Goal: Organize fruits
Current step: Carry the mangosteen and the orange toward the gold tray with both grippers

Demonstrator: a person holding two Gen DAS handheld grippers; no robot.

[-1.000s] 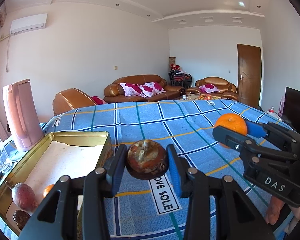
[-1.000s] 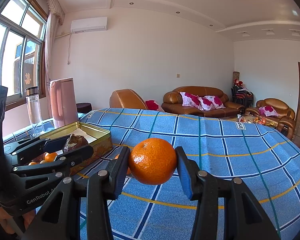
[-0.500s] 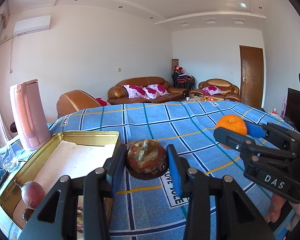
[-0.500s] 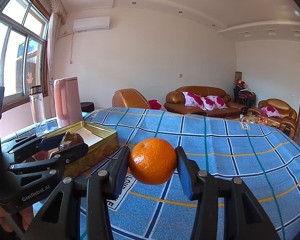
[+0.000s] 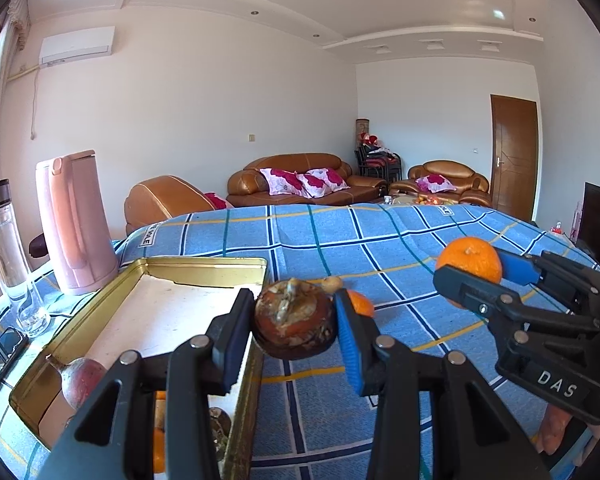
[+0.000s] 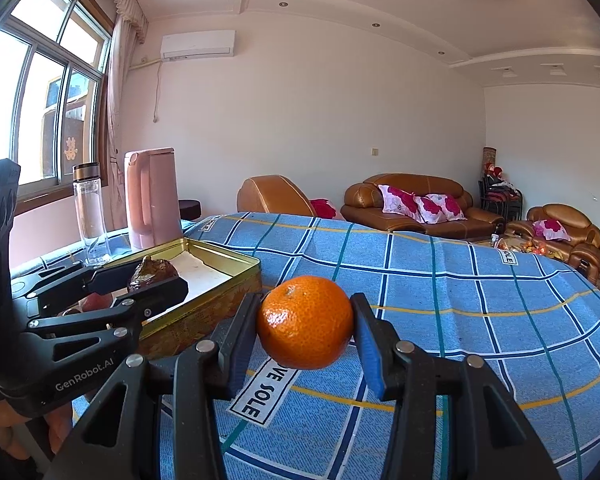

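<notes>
My left gripper (image 5: 294, 322) is shut on a dark brown mangosteen (image 5: 294, 326) and holds it above the right rim of the gold tin tray (image 5: 204, 266). In the right wrist view the same gripper (image 6: 156, 276) and mangosteen (image 6: 152, 272) hang over the tray (image 6: 220, 280). My right gripper (image 6: 306, 322) is shut on an orange mandarin (image 6: 305, 321), held above the blue checked cloth; it shows at the right of the left wrist view (image 5: 470, 260). A reddish fruit (image 5: 82, 376) lies in the tray. A small orange (image 5: 360, 304) and a tan fruit (image 5: 331, 283) lie on the cloth.
A pink kettle (image 5: 74, 224) and a clear bottle (image 5: 4, 248) stand left of the tray. A phone (image 5: 0, 356) lies at the left edge. The blue checked cloth (image 5: 380, 248) covers the table. Brown sofas stand behind.
Both grippers have shifted slightly left and up with their fruits, so the tray sits more to the centre. A small orange and a tan fruit behind the mangosteen have come into view.
</notes>
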